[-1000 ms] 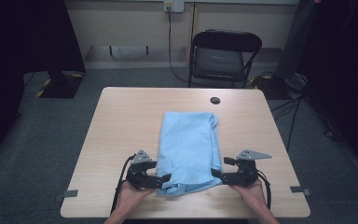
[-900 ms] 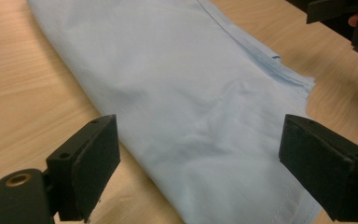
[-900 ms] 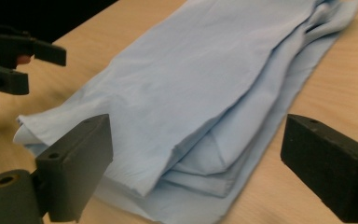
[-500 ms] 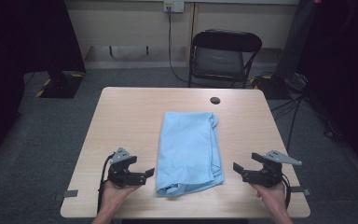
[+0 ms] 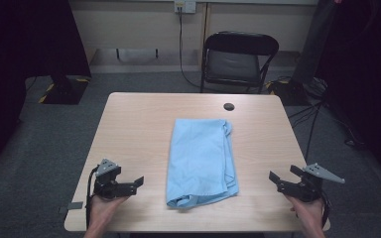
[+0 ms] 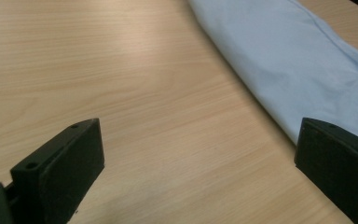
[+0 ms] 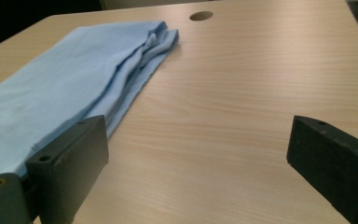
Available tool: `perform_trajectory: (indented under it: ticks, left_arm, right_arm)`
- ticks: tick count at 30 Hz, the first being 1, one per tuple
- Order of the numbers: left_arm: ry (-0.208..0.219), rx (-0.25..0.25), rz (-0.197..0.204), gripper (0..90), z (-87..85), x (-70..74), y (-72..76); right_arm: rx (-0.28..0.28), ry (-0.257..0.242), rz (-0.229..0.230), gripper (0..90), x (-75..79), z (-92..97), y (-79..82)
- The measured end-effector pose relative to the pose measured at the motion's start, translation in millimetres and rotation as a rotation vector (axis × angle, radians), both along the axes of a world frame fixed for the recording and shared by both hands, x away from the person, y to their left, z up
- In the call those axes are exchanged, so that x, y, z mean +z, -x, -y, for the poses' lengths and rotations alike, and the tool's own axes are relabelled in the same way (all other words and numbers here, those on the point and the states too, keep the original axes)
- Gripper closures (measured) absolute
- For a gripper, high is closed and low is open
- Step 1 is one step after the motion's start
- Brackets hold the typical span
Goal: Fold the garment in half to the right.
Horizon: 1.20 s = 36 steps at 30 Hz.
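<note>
folded cloth left lying, both tongs drawn off to the sides

pale wood table (image 5: 144, 119) under dim room light, a dark chair (image 5: 238, 59) beyond its far edge and grey carpet all round. on the near side the left gripper (image 5: 138, 182) sits low by the table's left corner, its jaws spread wide with nothing between them; they have just been opening, and its own view shows bare wood between the two black pads, with the light blue cloth (image 6: 298, 60) off to one side and untouched. the right gripper (image 5: 274, 178) mirrors it near the right corner, jaws likewise wide and empty after opening, pointing in toward the cloth (image 7: 65, 88) across a stretch of bare table.

between them, well apart from both, the cloth (image 5: 202, 161) lies folded into a long strip running from the near edge toward the middle of the table, its near end a little rumpled and its far right corner bunched. a small dark round hole (image 5: 228, 106) sits in the tabletop just past the cloth's far end.

the step in hand looks like the release after a fold: cloth set down, hands clear. if another fold is wanted, the next move would call for both tongs to come back in, pinch the two near corners and carry them over to the far end, keeping the layers even so the bunched side does not slip.
</note>
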<state>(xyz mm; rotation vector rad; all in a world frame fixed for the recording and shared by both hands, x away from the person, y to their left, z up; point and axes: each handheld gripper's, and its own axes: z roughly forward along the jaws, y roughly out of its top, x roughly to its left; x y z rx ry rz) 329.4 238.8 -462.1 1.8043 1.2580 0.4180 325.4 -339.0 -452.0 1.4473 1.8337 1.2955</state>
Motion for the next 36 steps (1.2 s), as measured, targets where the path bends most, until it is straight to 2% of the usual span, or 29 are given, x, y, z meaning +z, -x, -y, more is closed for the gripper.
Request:
perform_trajectory:
  ticks: [3, 9, 12, 15, 19, 22, 26, 28, 30, 34, 36]
  left_arm:
    - [-0.013, 0.021, -0.005, 1.5, -7.1, -3.2, 2.3]
    - [-0.032, 0.074, -0.01, 1.5, -19.6, -7.4, 2.2]
    - [-0.041, 0.086, -0.015, 1.9, -23.1, -10.2, 2.3]
    - [-0.073, 0.096, -0.02, 2.3, -25.4, -13.8, 2.7]
    - [-0.089, 0.111, -0.044, 2.4, -30.5, -20.3, 1.6]
    - [-0.111, 0.128, -0.061, 2.5, -34.0, -24.2, -0.7]
    - [-0.13, 0.146, -0.067, 2.9, -36.0, -26.5, -1.7]
    - [-0.158, 0.153, -0.077, 3.0, -35.3, -28.9, -3.1]
    - [-0.155, 0.144, -0.088, 2.7, -34.7, -31.2, -5.1]
    - [-0.183, 0.135, -0.114, 2.6, -32.8, -35.4, -8.7]
    - [-0.199, 0.137, -0.109, 1.5, -32.5, -36.1, -9.1]
  right_arm:
    - [-0.036, 0.031, -0.014, 4.0, -5.6, 7.7, 1.6]
    - [-0.082, 0.034, -0.052, 3.2, -18.2, 21.5, 3.5]
    - [-0.092, 0.026, -0.067, 3.2, -22.4, 24.7, 4.5]
    - [-0.097, 0.03, -0.079, 3.2, -26.6, 25.8, 5.4]
    - [-0.11, 0.07, -0.094, 3.2, -32.3, 26.4, 4.7]
    - [-0.116, 0.095, -0.123, 3.1, -37.0, 26.7, 2.2]
    - [-0.105, 0.093, -0.165, 4.2, -40.4, 26.7, -1.1]
    - [-0.106, 0.111, -0.183, 4.2, -42.7, 25.6, -3.0]
    - [-0.107, 0.131, -0.201, 4.1, -44.3, 24.1, -5.0]
    - [-0.12, 0.184, -0.223, 4.6, -45.8, 19.9, -6.7]
    - [-0.123, 0.21, -0.234, 4.6, -46.4, 17.6, -7.5]
